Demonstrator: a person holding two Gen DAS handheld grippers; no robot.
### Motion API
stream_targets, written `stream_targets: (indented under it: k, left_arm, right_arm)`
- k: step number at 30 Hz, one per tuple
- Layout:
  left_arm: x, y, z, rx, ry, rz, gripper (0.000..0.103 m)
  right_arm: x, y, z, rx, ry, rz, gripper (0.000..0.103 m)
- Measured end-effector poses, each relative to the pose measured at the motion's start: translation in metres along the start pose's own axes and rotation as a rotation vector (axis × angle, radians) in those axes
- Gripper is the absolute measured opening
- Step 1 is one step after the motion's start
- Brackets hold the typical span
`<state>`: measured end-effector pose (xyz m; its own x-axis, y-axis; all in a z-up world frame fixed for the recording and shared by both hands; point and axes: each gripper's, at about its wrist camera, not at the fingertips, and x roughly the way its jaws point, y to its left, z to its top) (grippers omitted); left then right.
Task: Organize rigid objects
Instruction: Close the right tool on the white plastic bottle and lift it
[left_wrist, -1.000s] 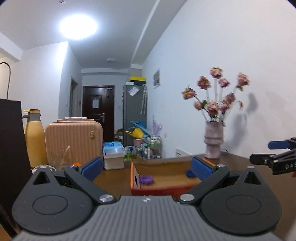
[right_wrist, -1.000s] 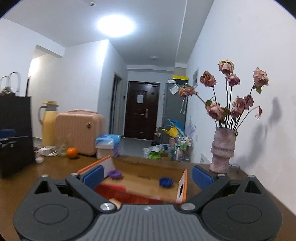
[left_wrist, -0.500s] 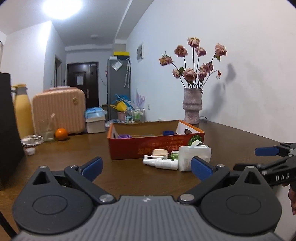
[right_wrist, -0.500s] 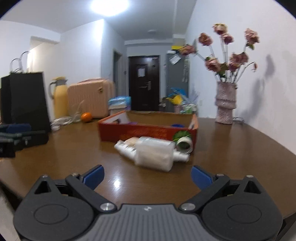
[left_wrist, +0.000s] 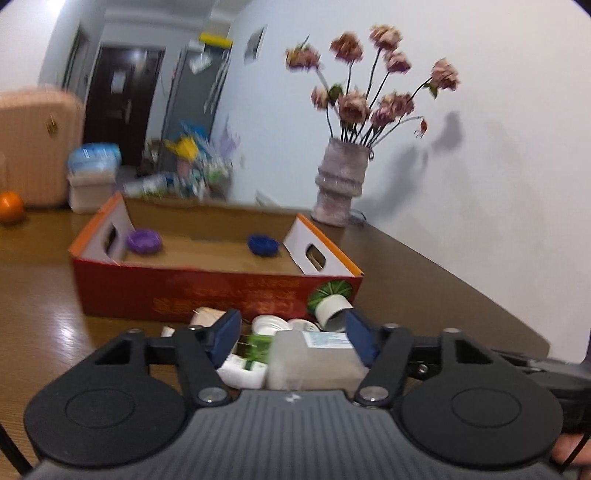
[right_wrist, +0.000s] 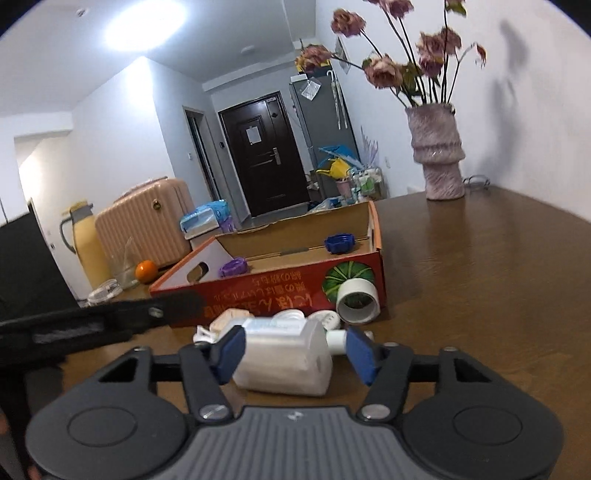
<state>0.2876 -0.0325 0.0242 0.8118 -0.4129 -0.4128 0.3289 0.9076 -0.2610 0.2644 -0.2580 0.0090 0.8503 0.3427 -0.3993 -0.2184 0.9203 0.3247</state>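
One red box (right_wrist: 280, 291) sits on the worktop (right_wrist: 480, 288) holding two caps, one purple (right_wrist: 232, 266), one blue (right_wrist: 340, 243). Just before it lie one white jug (right_wrist: 284, 360), one tape roll (right_wrist: 357, 300) and several small bottles, too jumbled to count. Both the left tongs (left_wrist: 291, 338) and right tongs (right_wrist: 293, 349) have just been closing and straddle the jug, pads apart. One vase (right_wrist: 439, 155) stands far right; bare worktop lies right.

Bottles (right_wrist: 284, 354) before box (right_wrist: 280, 291); caps (right_wrist: 340, 243) in box.
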Motion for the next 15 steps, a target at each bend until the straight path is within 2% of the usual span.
stream_targets:
  k: [2, 3, 4, 5, 7, 15]
  left_arm:
    - [0.017, 0.008, 0.001, -0.055, 0.046, -0.022, 0.049]
    - [0.022, 0.012, -0.001, -0.086, 0.059, -0.041, 0.040]
    - [0.027, 0.017, -0.002, -0.117, 0.075, -0.066, 0.030]
    - [0.031, 0.020, -0.004, -0.141, 0.092, -0.086, 0.028]
    - [0.032, 0.025, -0.010, -0.174, 0.100, -0.102, 0.025]
    - [-0.003, 0.023, -0.032, -0.207, 0.109, -0.130, 0.023]
  right_arm:
    - [0.013, -0.007, 0.004, 0.042, 0.003, 0.026, 0.048]
    - [0.017, -0.010, 0.005, 0.066, 0.007, 0.039, 0.045]
    - [0.022, -0.013, 0.005, 0.089, 0.016, 0.045, 0.037]
    - [0.027, -0.016, 0.006, 0.104, 0.026, 0.046, 0.030]
    - [0.033, -0.019, 0.003, 0.120, 0.044, 0.052, 0.026]
    - [0.010, -0.013, -0.017, 0.123, 0.055, 0.058, 0.024]
